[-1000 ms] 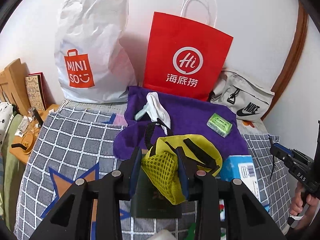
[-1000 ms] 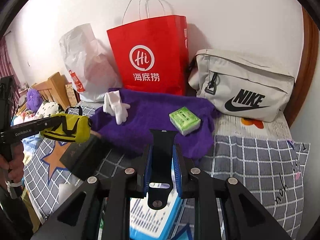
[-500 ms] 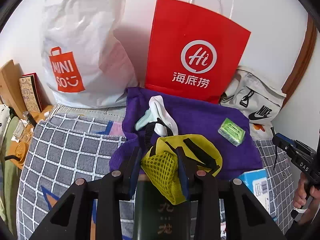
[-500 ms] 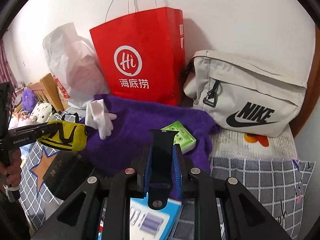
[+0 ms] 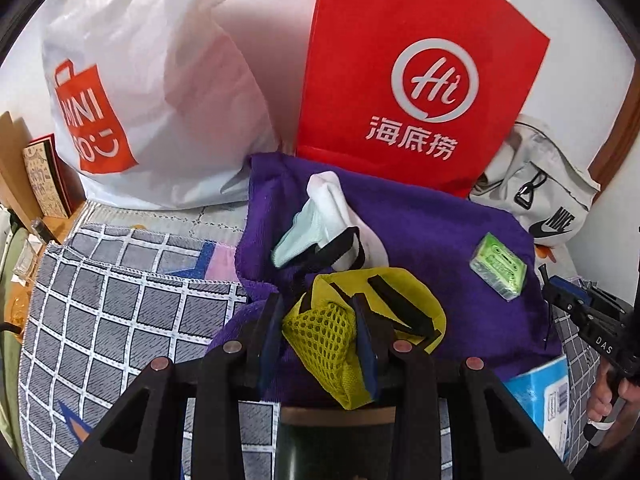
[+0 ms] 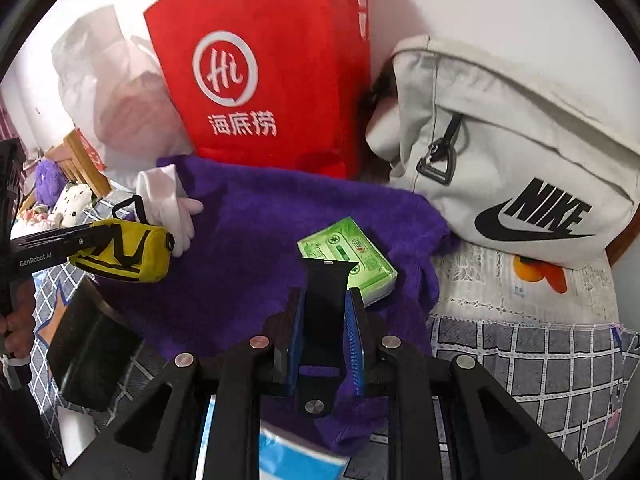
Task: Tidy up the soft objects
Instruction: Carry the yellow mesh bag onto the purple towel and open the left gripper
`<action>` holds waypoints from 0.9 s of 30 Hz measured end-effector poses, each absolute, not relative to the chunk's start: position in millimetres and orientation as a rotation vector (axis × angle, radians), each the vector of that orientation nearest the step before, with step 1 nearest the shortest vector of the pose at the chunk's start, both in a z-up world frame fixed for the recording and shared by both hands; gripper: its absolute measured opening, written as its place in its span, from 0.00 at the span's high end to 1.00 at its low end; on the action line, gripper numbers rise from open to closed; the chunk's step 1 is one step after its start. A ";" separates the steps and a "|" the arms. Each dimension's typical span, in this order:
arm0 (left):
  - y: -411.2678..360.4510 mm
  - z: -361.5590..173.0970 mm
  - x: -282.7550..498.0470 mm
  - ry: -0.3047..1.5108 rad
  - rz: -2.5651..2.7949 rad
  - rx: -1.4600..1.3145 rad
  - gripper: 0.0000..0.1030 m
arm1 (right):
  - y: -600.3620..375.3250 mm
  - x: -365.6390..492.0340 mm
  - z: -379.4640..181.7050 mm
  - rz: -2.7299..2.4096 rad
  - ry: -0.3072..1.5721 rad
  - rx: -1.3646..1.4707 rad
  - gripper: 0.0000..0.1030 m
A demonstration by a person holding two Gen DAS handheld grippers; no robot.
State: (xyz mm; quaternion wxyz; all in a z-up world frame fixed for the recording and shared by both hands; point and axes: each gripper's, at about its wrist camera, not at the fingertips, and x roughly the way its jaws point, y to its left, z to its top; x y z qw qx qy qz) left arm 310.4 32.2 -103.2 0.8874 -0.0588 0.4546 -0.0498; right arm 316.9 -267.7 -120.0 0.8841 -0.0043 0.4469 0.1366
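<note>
My left gripper (image 5: 318,334) is shut on a yellow mesh pouch (image 5: 332,344) with black straps, held over the near edge of a purple towel (image 5: 420,240). From the right wrist view the same pouch (image 6: 124,254) hangs at the left, above the towel (image 6: 256,248). My right gripper (image 6: 324,320) is shut on a black watch strap (image 6: 325,292), over the towel's front part. A white glove (image 5: 332,204) lies on the towel's far left. A green tissue pack (image 6: 348,260) rests on the towel just beyond the strap's tip.
A red paper bag (image 5: 416,80), a white plastic bag (image 5: 140,92) and a grey Nike bag (image 6: 512,152) line the wall behind the towel. A dark booklet (image 6: 92,344) and a blue pack (image 5: 540,396) lie on the checked bedspread (image 5: 104,300). Soft toys (image 6: 60,196) sit at far left.
Both grippers have moved forward and down toward the purple towel, so the bags and towel look larger. The pouch and the strap stay gripped.
</note>
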 end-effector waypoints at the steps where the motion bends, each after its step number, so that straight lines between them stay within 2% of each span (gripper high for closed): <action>1: 32.8 -104.4 311.7 0.946 -0.102 -0.123 0.68 | -267.4 317.9 -121.3 0.284 0.933 -0.011 0.80; 27: 30.1 -116.7 321.4 0.979 -0.133 -0.126 0.65 | -262.8 333.0 -147.2 0.268 1.019 -0.031 0.79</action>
